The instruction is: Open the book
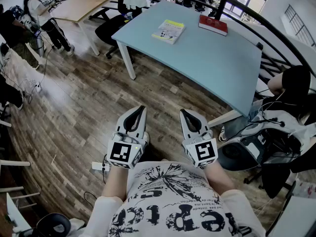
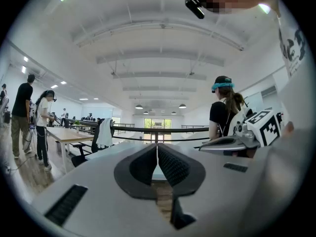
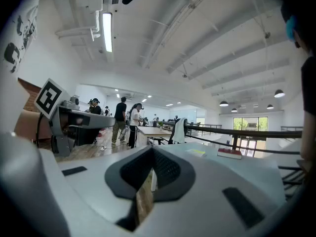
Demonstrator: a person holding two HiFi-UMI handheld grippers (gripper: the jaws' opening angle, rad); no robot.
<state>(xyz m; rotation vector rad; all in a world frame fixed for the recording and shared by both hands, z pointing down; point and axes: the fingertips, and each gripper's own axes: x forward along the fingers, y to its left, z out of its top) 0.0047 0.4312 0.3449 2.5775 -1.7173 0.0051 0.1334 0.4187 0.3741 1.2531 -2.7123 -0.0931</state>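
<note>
Wood-plank floor [image 1: 74,117] spreads around the person's printed shirt [image 1: 168,201] at the bottom of the head view. Just above the shirt, the left gripper [image 1: 141,109] and the right gripper [image 1: 183,112] sit side by side, each with its jaws pressed together on nothing. Farther up stands a pale blue table [image 1: 212,63], well apart from both. Near its far edge, at upper centre, lie a yellow-covered book [image 1: 168,31] and a red book [image 1: 213,24], both closed and flat.
</note>
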